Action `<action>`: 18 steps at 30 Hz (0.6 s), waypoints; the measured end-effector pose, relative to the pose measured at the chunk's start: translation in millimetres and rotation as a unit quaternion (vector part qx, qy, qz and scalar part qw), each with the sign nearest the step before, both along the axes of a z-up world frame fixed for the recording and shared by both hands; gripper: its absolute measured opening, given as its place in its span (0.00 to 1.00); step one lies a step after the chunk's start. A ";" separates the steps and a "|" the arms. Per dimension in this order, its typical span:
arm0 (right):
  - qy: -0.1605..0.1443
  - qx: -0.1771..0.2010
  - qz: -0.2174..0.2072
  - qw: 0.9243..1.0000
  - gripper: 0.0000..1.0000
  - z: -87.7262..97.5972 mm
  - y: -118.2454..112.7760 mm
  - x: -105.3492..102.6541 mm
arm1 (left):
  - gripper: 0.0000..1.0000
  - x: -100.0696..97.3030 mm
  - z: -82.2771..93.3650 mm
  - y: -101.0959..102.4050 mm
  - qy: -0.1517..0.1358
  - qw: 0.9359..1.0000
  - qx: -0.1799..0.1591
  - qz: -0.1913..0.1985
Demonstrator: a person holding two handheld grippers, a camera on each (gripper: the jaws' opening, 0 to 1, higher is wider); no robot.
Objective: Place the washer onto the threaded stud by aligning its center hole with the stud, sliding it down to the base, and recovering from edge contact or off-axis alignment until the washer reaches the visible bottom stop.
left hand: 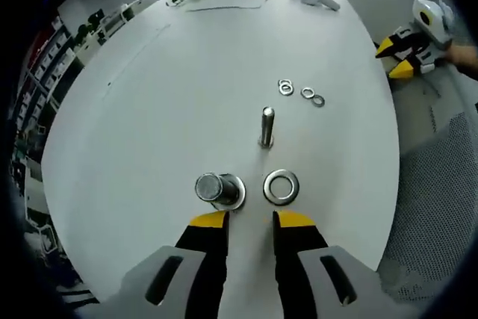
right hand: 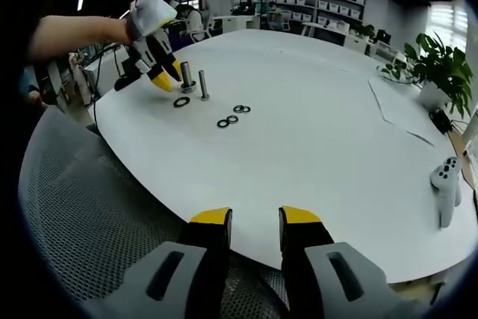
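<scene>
Our left hand-held gripper (left hand: 250,222) hangs spread and empty just short of the washer (left hand: 281,187), which lies flat on the desk (left hand: 149,110) near the threaded stud (left hand: 267,126). Beside the washer stands a second stud (left hand: 218,188); smaller washers (left hand: 300,93) lie beyond. Our right hand-held gripper (right hand: 254,222) is spread, well apart.

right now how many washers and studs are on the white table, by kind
large washer: 1
small washers: 4
studs, one thick and one thin: 2
total: 7
</scene>
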State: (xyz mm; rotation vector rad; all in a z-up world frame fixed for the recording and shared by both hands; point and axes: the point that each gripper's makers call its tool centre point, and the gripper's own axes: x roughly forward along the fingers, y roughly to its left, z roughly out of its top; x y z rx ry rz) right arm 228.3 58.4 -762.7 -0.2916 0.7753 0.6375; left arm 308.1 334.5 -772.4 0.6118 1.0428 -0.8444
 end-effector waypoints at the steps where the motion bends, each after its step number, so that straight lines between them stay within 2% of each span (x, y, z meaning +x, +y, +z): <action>1: 0.000 0.000 0.000 1.000 0.28 -0.1 0.0 0.0 | 0.22 -0.8 0.0 -0.6 0.000 1.000 -0.002 0.000; 6: 0.000 -0.001 -0.002 1.000 0.28 -0.2 -0.6 0.0 | 0.26 -10.7 -2.2 -11.8 0.018 0.999 -0.037 0.014; 18: 0.002 -0.003 -0.003 1.000 0.28 -0.8 -1.3 -0.3 | 0.26 -18.3 -18.3 -25.7 0.028 0.999 -0.025 -0.012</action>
